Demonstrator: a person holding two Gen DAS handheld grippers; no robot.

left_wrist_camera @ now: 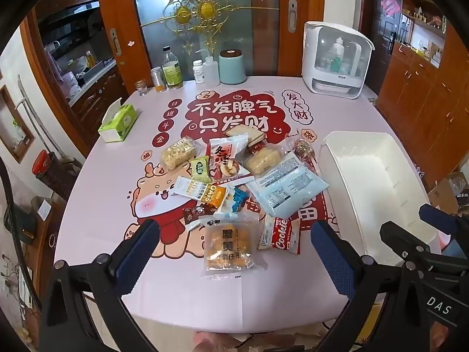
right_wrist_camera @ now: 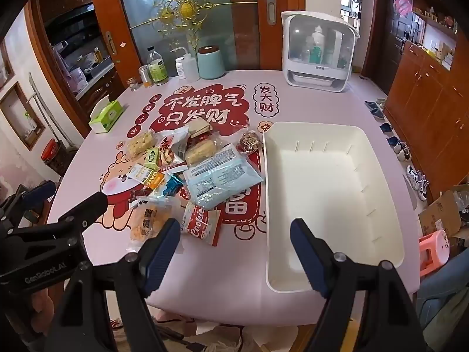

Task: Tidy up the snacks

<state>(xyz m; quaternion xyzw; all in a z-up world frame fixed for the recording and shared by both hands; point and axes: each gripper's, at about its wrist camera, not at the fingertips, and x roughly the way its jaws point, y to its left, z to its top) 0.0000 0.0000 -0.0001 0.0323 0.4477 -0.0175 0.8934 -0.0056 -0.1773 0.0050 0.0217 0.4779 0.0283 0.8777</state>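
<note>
Right wrist view: white bin (right_wrist_camera: 337,193) holds nothing; snack packets (right_wrist_camera: 187,176) heaped beside it; both grippers' fingers (right_wrist_camera: 162,252) wide apart, gripping nothing.

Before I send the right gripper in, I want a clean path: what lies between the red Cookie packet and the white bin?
Nothing: only bare printed tablecloth separates the Cookie packet from the white bin, clearest in the right wrist view.

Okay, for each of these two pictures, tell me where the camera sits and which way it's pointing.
Left wrist: on the left gripper, angled down over the snack pile; its open fingers show, the right gripper at right.
Right wrist: on the right gripper, angled down at the empty white bin; its open fingers show, the left gripper at left.
Shared: table, snacks, bin, both grippers.
</note>
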